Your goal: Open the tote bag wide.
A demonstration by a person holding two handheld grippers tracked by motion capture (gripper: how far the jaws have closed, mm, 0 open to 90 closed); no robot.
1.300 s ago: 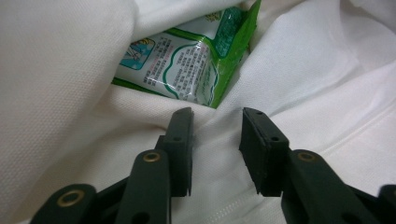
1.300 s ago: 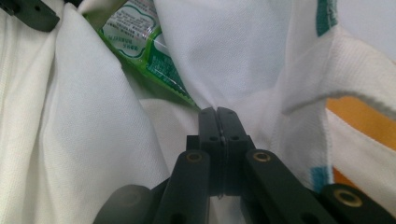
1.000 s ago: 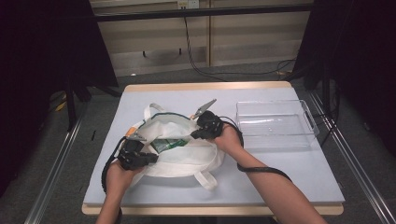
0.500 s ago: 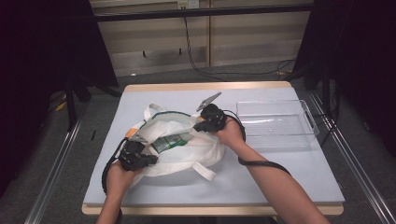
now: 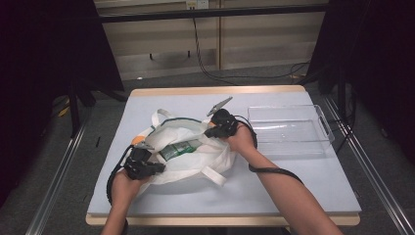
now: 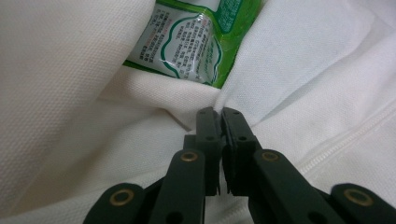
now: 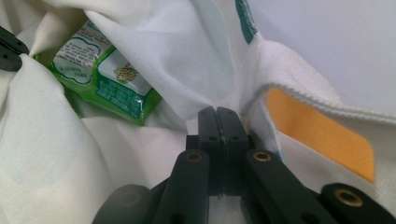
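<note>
A white cloth bag (image 5: 193, 154) lies in the middle of the table with its mouth pulled apart. Inside it rests a green and white packet (image 5: 178, 148), also seen as the packet (image 6: 191, 44) and the packet (image 7: 100, 77). My left gripper (image 5: 159, 168) is shut on the bag's near-left rim; its jaws pinch the white cloth (image 6: 154, 98). My right gripper (image 5: 209, 131) is shut on the far-right rim, pinching the cloth (image 7: 205, 70) beside an orange patch (image 7: 322, 137). The bag's straps (image 5: 215, 175) trail onto the table.
A clear plastic tray (image 5: 288, 129) stands to the right of the bag, on the pale blue table top (image 5: 274, 186). Black cables (image 5: 271, 170) run from both grippers along the forearms. Dark floor and metal rails flank the table.
The right hand has drawn the bag's far rim a little to the right and away, spreading the mouth wider. The left hand has held its place.
</note>
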